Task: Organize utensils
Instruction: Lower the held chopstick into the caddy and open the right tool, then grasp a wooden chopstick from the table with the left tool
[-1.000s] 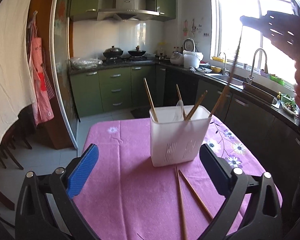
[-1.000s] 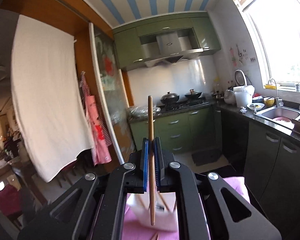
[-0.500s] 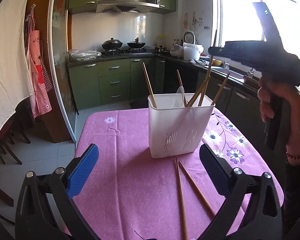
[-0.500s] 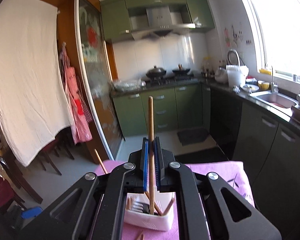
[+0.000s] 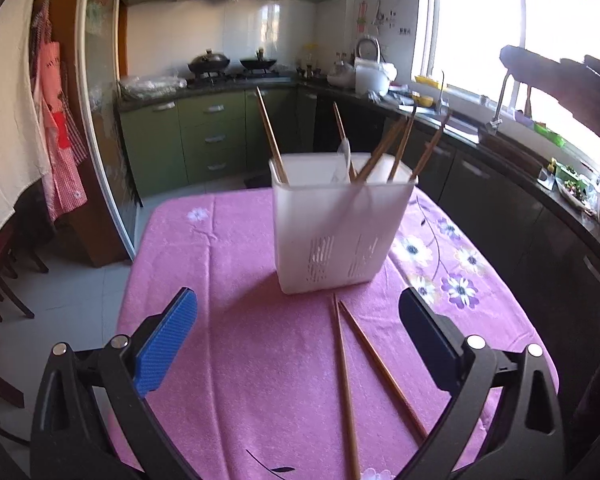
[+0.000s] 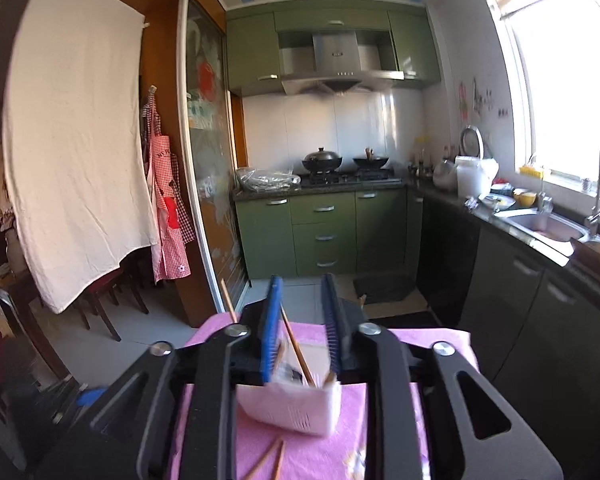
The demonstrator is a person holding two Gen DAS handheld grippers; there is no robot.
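A white slotted utensil holder [image 5: 340,232] stands on the pink flowered tablecloth [image 5: 228,280] with several wooden chopsticks and a white spoon leaning in it. Two loose chopsticks [image 5: 346,384] lie on the cloth just in front of it, between my left gripper's fingers. My left gripper [image 5: 298,340] is open and holds nothing. In the right wrist view, my right gripper [image 6: 302,320] hovers above the holder [image 6: 296,404] with its jaws opening. One chopstick [image 6: 296,344] leans in the holder between the pads, and neither pad presses on it.
The right gripper's dark body [image 5: 560,80] hangs above and to the right of the holder. Dark counter cabinets [image 5: 500,208] with a sink run close along the table's right side. A glass sliding door [image 5: 100,140] and chairs [image 5: 4,292] stand to the left.
My right gripper came down over the holder, and its jaws parted from the chopstick, which now leans inside. My left gripper sank slightly toward the table.
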